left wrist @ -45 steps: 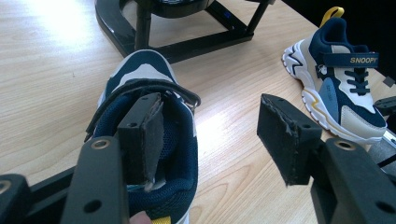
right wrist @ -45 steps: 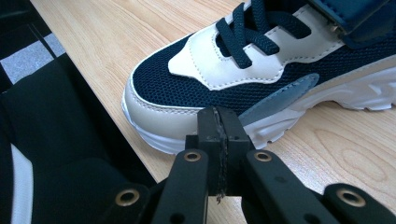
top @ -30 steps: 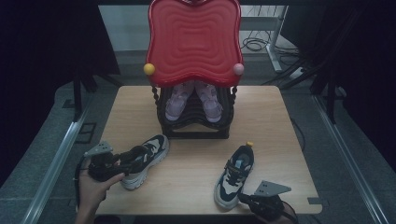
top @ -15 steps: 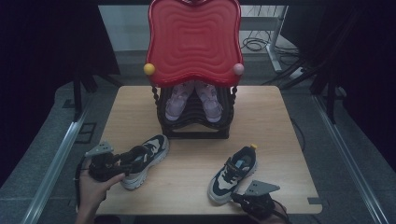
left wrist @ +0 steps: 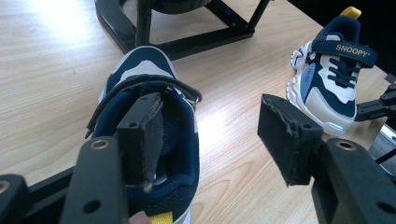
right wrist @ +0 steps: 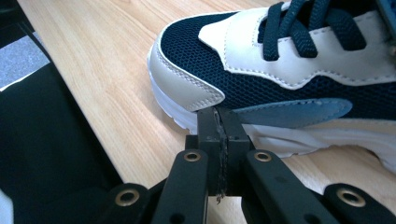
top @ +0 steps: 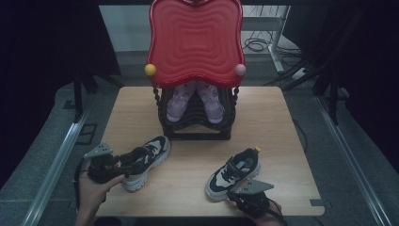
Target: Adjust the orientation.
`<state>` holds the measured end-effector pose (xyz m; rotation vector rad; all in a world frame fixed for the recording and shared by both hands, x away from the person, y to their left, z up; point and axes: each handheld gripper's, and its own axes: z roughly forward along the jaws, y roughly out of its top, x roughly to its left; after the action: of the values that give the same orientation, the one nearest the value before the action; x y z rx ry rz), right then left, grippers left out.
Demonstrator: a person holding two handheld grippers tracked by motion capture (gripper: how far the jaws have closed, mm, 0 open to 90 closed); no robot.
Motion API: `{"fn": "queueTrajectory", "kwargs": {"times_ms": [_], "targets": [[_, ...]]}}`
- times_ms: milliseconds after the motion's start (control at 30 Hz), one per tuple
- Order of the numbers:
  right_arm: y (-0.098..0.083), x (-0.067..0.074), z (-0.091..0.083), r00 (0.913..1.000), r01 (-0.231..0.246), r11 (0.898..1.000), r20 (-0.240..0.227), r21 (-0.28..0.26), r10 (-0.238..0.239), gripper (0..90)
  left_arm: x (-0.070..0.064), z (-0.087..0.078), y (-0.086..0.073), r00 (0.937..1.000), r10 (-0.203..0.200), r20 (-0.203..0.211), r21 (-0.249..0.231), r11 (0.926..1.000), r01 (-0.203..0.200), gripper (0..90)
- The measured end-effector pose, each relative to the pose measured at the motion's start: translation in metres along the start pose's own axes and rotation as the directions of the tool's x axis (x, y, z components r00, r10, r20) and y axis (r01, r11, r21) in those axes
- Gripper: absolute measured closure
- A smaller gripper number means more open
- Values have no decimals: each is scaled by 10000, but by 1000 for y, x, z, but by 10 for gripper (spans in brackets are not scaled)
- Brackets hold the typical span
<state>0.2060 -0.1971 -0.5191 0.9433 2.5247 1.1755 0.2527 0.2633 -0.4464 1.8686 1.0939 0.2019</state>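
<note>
Two navy-and-white children's sneakers lie on the wooden table. In the left gripper view, my left gripper is open, with one jaw down inside the heel opening of the left sneaker and the other out over bare wood. In the high view that gripper sits at the heel of this sneaker. My right gripper is shut with nothing between its pads, and its tips touch the white sole near the toe of the right sneaker. From above, this sneaker lies slanted, just ahead of the right gripper.
A black shoe rack with a red wavy top stands at the back middle of the table, with a pair of pale pink shoes inside. The table's front edge runs close behind both grippers. Dark floor and metal rails flank the table.
The right gripper has moved left along the front edge, and the right sneaker's toe has swung left with it, so the shoe now lies more slanted. The left gripper and its sneaker stayed put.
</note>
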Motion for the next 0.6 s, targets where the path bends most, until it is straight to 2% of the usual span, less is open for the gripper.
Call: {"fn": "queueTrajectory", "kwargs": {"times_ms": [133,300,600], "targets": [[5,1,5,10000,67,10000,29,-2,-67,896,0,0,0,10000,-4,-2,-4,10000,4,405],[18,2,14,9991,388,9992,170,116,-390,895,0,0,0,10000,-1,-7,12,10000,1,405],[33,3,30,9987,402,9991,311,98,-405,896,0,-1,-1,10000,-22,-59,-17,10000,22,405]]}}
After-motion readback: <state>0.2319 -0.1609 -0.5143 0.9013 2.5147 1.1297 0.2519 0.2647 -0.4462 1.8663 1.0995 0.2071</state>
